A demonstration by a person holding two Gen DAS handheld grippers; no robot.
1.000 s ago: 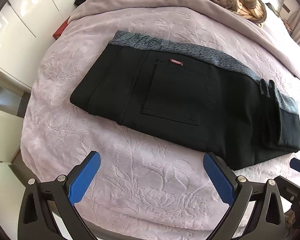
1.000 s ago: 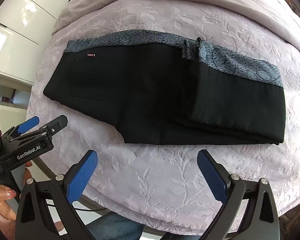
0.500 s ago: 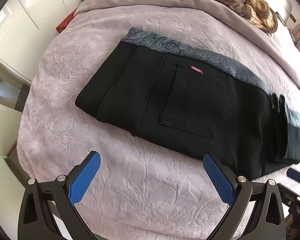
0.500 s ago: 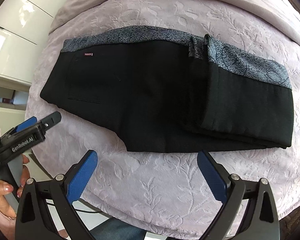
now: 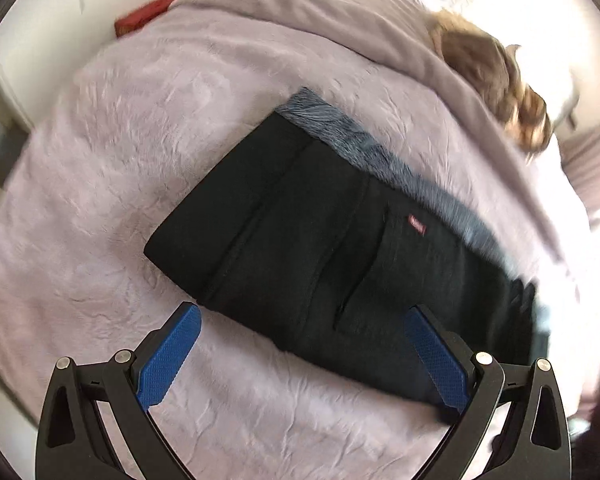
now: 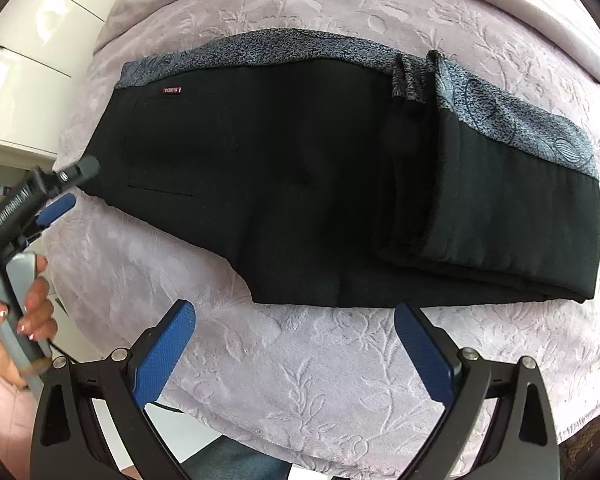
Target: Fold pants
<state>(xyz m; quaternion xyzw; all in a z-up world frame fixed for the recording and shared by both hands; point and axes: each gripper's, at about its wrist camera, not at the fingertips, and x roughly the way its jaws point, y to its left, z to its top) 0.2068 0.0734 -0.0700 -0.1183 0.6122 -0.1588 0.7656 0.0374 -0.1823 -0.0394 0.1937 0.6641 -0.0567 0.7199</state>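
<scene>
Black pants (image 6: 300,184) with a grey patterned band along the far edge lie partly folded on the lilac bedspread (image 6: 320,360). Their right end is doubled over into a thick fold (image 6: 500,208). A small red label (image 6: 171,90) sits near the left end. My right gripper (image 6: 294,322) is open and empty, just in front of the pants' near edge. My left gripper (image 5: 300,326) is open and empty over the near edge of the pants (image 5: 300,240) at their left end. It also shows at the left of the right wrist view (image 6: 66,188).
A brown crumpled cloth (image 5: 496,84) lies at the far side of the bed (image 5: 100,200). White cabinets (image 6: 32,40) stand to the left of the bed. A red object (image 5: 140,20) sits at the far left. The bed's front edge runs just below the grippers.
My left gripper has moved forward and to the left end of the pants, with motion blur. My right gripper has come slightly closer. The pants have not moved.
</scene>
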